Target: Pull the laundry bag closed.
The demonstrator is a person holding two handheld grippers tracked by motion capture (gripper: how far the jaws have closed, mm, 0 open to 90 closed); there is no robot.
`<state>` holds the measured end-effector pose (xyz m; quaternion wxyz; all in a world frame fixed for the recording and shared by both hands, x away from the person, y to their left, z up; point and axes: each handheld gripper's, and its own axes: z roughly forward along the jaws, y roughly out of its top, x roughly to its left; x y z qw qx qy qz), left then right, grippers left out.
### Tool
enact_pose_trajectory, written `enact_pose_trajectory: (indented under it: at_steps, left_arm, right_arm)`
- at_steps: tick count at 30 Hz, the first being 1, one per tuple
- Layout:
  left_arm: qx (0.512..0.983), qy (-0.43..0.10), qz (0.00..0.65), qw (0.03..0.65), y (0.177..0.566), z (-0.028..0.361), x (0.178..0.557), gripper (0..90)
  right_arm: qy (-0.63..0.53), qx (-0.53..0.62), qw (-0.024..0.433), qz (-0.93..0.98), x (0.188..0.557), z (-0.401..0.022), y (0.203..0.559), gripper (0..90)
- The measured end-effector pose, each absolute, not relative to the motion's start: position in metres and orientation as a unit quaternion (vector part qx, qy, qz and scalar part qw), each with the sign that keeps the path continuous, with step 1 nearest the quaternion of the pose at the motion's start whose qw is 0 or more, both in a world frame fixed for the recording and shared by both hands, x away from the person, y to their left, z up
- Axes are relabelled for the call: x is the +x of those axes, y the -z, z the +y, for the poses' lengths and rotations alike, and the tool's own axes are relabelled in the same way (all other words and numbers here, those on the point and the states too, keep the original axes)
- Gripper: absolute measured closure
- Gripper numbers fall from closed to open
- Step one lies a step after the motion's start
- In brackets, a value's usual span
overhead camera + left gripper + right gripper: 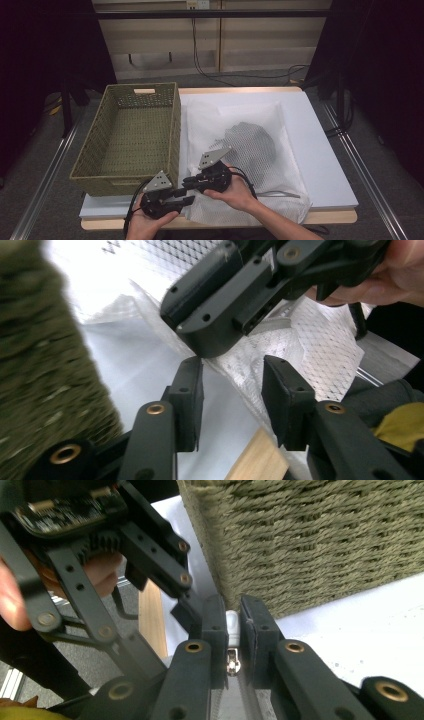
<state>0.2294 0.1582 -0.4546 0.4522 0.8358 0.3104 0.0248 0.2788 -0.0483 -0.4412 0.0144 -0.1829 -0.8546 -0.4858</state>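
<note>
Your right gripper has its jaws pinched on the white zipper pull of the mesh laundry bag, which lies on the tabletop at centre frame in the high view. Your left gripper, lower left of centre there, has jaws apart, the bag's corner edge between them, pads not pressing. The woven basket sits left of the bag.

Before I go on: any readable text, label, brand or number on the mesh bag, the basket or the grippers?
None can be read. The mesh laundry bag, the woven basket and both hand-held grippers bear no legible print. The wall plate at the top of the high view is too small to read.
</note>
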Motion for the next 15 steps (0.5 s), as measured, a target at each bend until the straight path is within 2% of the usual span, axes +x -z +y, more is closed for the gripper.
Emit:
enact_pose_trajectory:
  at_steps: [4, 15]
  left_arm:
    - [0.841, -0.017, 0.298, 0.451, 0.455, 0.157, 0.231, 86.4]
    - [0.844, -0.02, 0.305, 0.441, 0.453, 0.154, 0.231, 89.3]
  right_arm:
    - [0.493, -0.187, 0.018, -0.85, 0.28, -0.05, 0.44, 82.0]
    - [0.502, -0.183, 0.017, -0.845, 0.276, -0.064, 0.433, 82.0]
